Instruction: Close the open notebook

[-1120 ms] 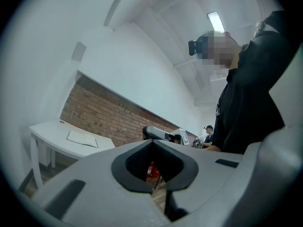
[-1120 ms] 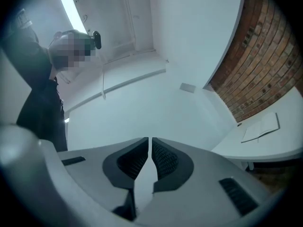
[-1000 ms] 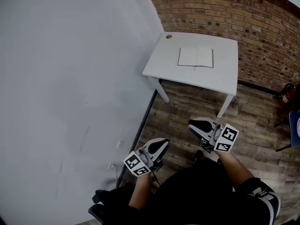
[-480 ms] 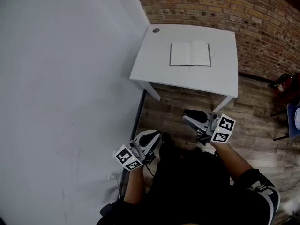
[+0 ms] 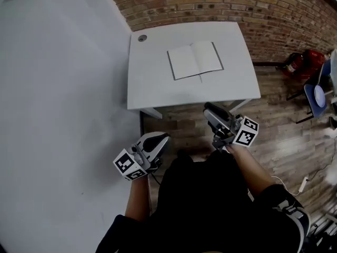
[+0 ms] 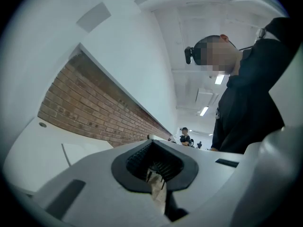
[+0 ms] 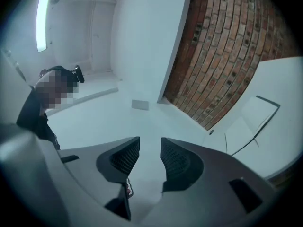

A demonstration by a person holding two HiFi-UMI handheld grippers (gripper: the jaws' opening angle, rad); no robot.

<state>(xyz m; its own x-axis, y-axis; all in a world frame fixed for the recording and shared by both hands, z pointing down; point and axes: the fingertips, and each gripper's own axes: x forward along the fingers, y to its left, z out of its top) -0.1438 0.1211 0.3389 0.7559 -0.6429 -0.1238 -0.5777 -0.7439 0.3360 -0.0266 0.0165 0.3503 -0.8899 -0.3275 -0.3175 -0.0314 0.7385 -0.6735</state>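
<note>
Head view: from the person's head, steeply down, standing well back from the bench [image 5: 152, 83]. The left gripper [image 5: 166, 137] and right gripper [image 5: 207, 108] sit low in frame by the body. The brick wall [image 5: 210, 4] runs across the top, the white wall [image 5: 52, 88] fills the left.

Left gripper view: camera rides on that gripper, looks along its jaws, roughly level, rolled. Bench low left, brick wall behind it, the person's torso [image 6: 246, 103] close at right.

Right gripper view: same mount, tipped up, rolled. Bench at the right edge, ceiling light top left.

All three share the bench, the notebook [image 5: 195, 59] and the brick wall, none from close up.
</note>
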